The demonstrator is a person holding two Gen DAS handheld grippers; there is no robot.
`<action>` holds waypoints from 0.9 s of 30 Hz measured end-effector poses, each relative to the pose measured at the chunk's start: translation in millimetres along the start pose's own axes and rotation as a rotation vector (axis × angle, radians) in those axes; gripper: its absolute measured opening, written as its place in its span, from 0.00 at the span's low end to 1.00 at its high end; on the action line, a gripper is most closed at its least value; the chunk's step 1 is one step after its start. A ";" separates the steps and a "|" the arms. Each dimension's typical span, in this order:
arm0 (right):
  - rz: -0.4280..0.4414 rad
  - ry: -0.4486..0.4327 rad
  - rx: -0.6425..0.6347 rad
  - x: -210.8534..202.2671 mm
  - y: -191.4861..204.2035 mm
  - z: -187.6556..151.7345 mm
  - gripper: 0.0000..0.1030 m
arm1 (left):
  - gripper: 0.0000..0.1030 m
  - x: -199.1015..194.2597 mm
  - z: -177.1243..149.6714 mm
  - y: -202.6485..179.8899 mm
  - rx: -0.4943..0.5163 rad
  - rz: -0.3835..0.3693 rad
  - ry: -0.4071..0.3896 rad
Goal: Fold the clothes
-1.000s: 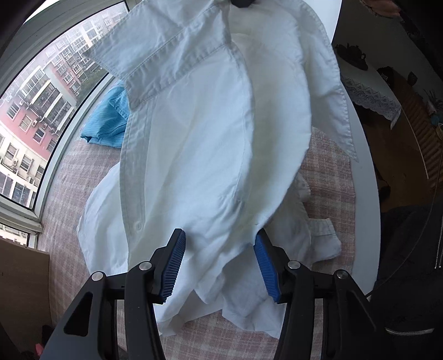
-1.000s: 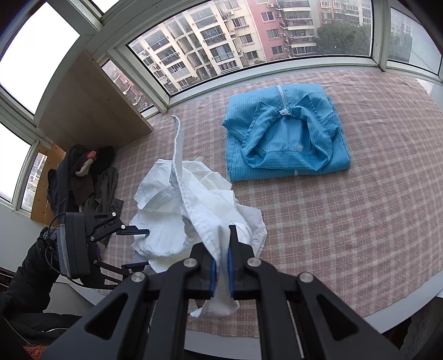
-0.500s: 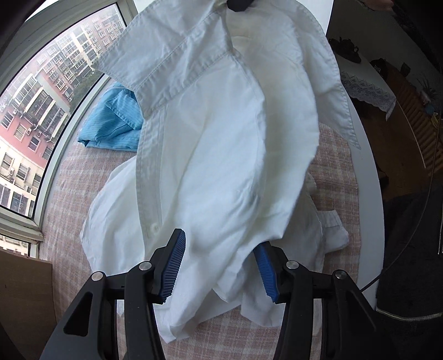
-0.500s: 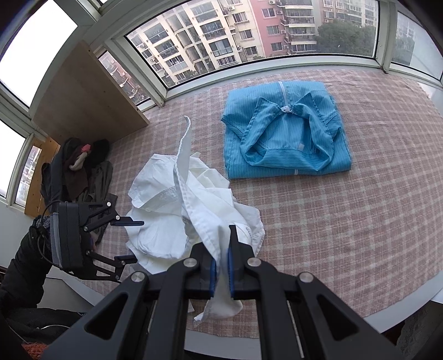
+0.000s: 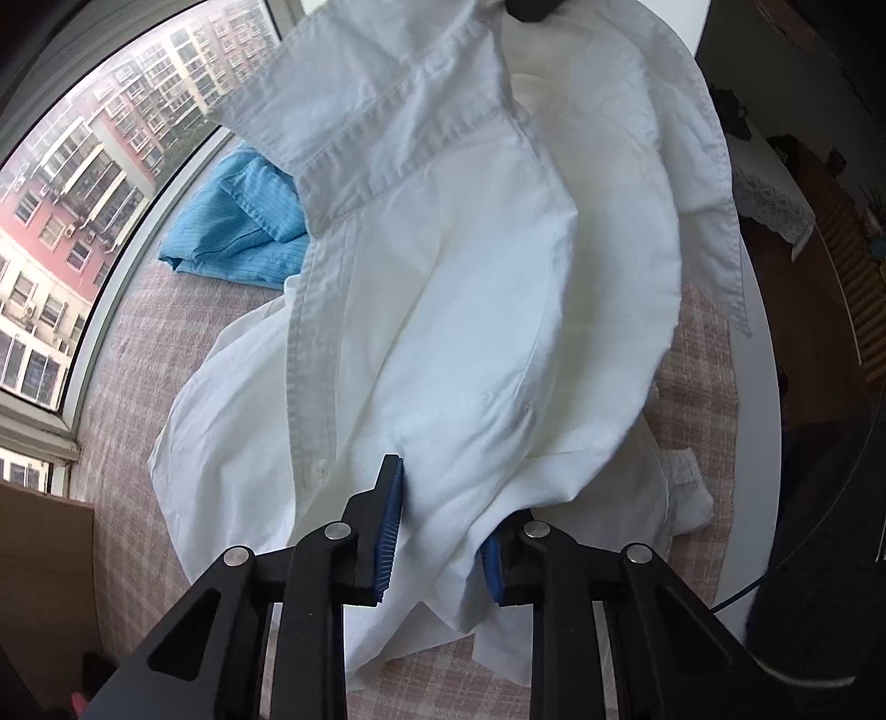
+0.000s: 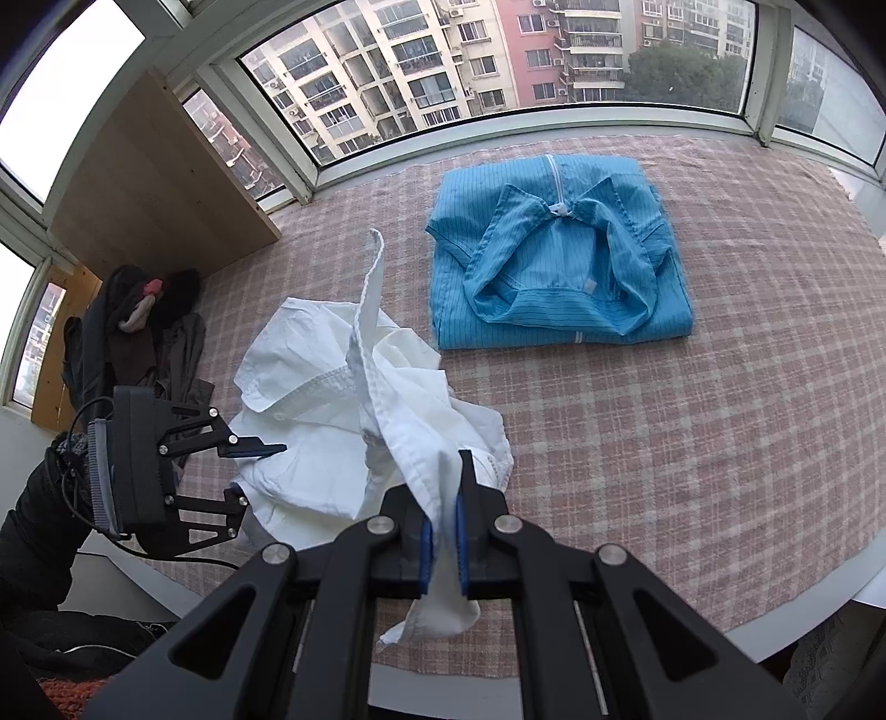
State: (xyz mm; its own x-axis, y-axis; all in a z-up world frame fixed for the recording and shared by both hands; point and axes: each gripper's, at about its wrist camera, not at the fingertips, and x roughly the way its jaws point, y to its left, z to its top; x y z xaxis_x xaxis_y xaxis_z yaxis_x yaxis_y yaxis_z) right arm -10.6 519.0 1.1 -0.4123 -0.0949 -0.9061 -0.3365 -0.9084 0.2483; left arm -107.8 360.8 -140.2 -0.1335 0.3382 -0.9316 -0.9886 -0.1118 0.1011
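Observation:
A white shirt hangs by its collar edge over the checked table; its lower part lies crumpled on the cloth. My right gripper is shut on a strip of the shirt's edge and holds it up; in the left wrist view it shows as a dark tip at the top. My left gripper is low at the near table edge, jaws partly narrowed but open, with a fold of the shirt between the blue pads. From the right wrist view the left gripper reaches into the shirt's left side.
A folded blue garment lies at the back of the table, close to the window. Dark clothes are piled beside a wooden cabinet at the left. A black sleeve holds the left gripper.
The left gripper's jaws have narrowed around the hanging shirt fabric and moved in closer to it. The right gripper stays shut on the shirt, which has shifted slightly.

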 end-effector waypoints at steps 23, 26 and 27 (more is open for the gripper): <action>-0.240 -0.124 -0.144 -18.1 43.0 10.4 0.06 | 0.02 -77.8 -9.1 59.4 -0.267 0.155 -0.167; -0.235 -0.173 -0.180 -36.9 63.3 17.8 0.06 | 0.02 -106.3 -14.8 65.1 -0.272 0.210 -0.203; -0.225 -0.189 -0.189 -43.5 70.4 20.1 0.06 | 0.02 -115.9 -16.6 66.3 -0.271 0.232 -0.213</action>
State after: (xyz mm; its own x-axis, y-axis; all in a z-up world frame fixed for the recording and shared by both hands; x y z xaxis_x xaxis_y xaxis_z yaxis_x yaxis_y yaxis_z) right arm -33.4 467.3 64.9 -0.5012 0.1777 -0.8469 -0.2817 -0.9589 -0.0345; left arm -156.7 298.6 -31.3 -0.3905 0.4573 -0.7990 -0.8801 -0.4400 0.1784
